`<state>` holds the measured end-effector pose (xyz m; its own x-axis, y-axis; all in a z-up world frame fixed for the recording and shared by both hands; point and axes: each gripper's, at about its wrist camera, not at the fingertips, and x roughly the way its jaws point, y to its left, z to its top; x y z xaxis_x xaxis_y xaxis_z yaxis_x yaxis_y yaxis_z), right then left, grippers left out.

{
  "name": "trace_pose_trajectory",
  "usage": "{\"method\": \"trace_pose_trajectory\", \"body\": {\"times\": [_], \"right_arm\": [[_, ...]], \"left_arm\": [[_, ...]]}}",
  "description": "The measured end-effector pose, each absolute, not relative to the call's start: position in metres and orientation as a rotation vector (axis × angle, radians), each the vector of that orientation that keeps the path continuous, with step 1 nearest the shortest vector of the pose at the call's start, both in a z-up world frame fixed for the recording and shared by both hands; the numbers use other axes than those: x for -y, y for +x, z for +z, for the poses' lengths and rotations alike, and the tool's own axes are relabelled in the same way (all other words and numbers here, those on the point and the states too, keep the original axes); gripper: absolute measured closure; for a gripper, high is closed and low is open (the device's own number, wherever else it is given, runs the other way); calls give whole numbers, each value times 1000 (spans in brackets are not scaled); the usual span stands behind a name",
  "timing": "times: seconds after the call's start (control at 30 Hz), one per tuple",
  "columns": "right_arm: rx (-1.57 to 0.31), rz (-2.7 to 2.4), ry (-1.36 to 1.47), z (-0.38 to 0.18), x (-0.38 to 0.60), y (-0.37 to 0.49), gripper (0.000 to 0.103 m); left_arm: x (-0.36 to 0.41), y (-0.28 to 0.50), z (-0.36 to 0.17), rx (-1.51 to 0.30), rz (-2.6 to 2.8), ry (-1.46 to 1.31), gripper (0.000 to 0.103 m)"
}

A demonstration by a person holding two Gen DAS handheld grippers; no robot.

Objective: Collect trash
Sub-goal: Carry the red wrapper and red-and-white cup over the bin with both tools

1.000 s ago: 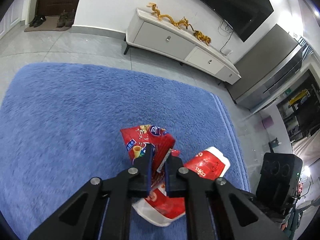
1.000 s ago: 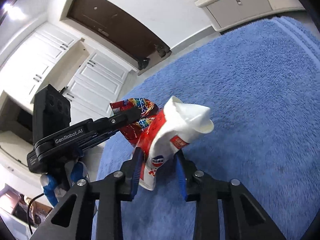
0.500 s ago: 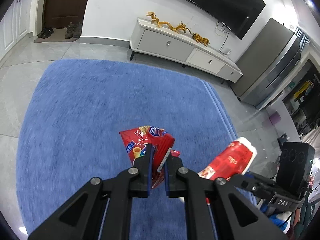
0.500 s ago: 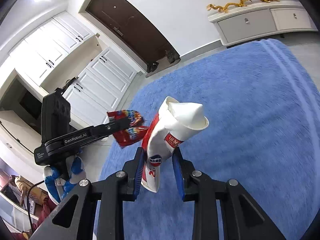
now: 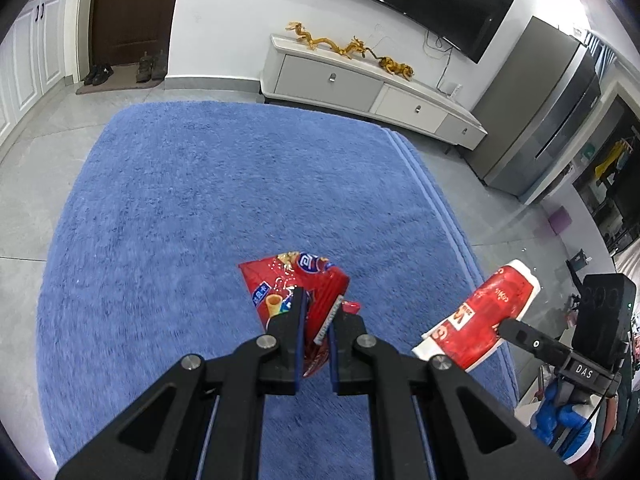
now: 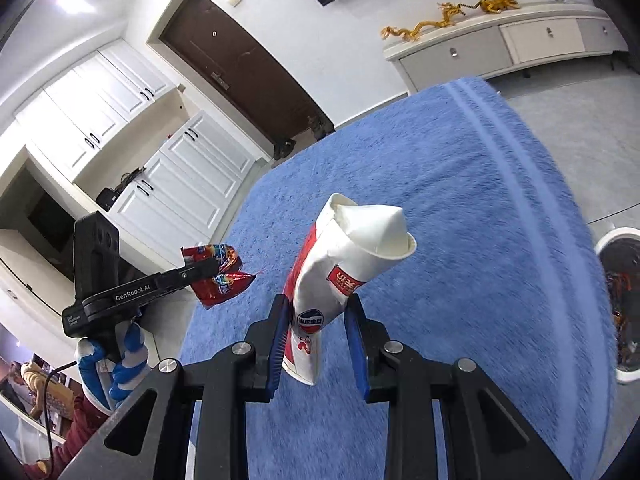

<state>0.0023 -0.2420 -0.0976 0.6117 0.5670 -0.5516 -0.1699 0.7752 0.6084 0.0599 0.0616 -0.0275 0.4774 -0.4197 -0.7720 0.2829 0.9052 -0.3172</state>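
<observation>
My left gripper (image 5: 318, 308) is shut on a crumpled red snack bag (image 5: 296, 280) and holds it in the air above the blue rug (image 5: 200, 208). My right gripper (image 6: 318, 312) is shut on a crushed red and white paper cup (image 6: 352, 256), also held above the rug. In the left wrist view the cup (image 5: 484, 316) shows at the right, in the right gripper. In the right wrist view the snack bag (image 6: 218, 276) shows at the left, in the left gripper. A white trash bin (image 6: 618, 304) with trash inside stands at the right edge of the rug.
A white TV cabinet (image 5: 360, 84) with golden dragon figures stands against the far wall under a TV. A brown door (image 5: 128, 16) with shoes in front is at the far left. A grey tall cabinet (image 5: 540, 112) stands to the right. Grey tile floor surrounds the rug.
Both grippers have risen well above the rug with their trash and moved apart; the cup has swung away to the right of the snack bag. The trash bin has come into the right wrist view.
</observation>
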Motion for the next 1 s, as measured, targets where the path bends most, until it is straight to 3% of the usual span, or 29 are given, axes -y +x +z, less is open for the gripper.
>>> {"method": "trace_pose_trajectory", "body": {"times": [0.47,1.0], "right_arm": [[-691,446,573,-81,285,-49,76],[-654,375,628,-101,341,-57,76]], "left_arm": [[-26,15,9,-917,-415,-71,94],[28,51,-1,-950,-368,1,94]]}}
